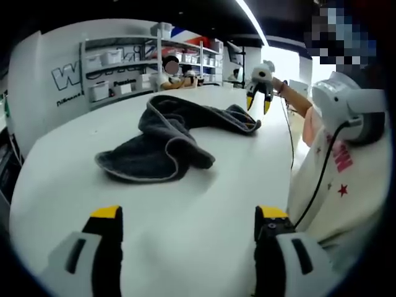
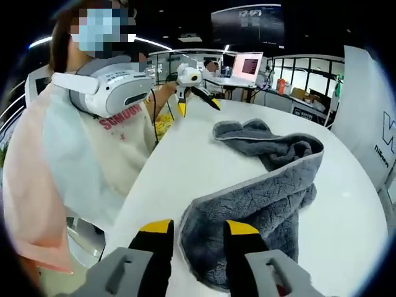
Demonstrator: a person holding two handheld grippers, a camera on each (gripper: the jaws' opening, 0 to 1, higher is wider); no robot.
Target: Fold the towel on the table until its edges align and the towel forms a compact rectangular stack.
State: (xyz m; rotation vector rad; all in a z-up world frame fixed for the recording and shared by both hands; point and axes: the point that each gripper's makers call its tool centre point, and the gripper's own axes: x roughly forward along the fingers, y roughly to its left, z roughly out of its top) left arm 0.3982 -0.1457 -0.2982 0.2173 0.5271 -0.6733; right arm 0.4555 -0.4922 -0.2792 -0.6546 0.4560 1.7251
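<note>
A dark grey towel (image 1: 164, 139) with a pale hem lies crumpled on the white table (image 1: 210, 198), one end trailing toward the far right. My left gripper (image 1: 189, 213) is open, its yellow-tipped jaws wide apart above bare table, short of the towel. Beyond the towel's far end hovers my right gripper (image 1: 258, 99), jaws apart. In the right gripper view the towel (image 2: 266, 192) spreads ahead, and its near hemmed corner lies in the gap of my open right gripper (image 2: 198, 227). My left gripper (image 2: 195, 99) hangs over the table (image 2: 179, 148) at the far side.
A person (image 1: 334, 161) in a white shirt and headset (image 2: 108, 86) stands at the table edge with a cable hanging down. Shelves with white bins (image 1: 117, 68) and a seated person (image 1: 170, 71) lie beyond the table. Desks with a monitor (image 2: 249, 65) stand behind.
</note>
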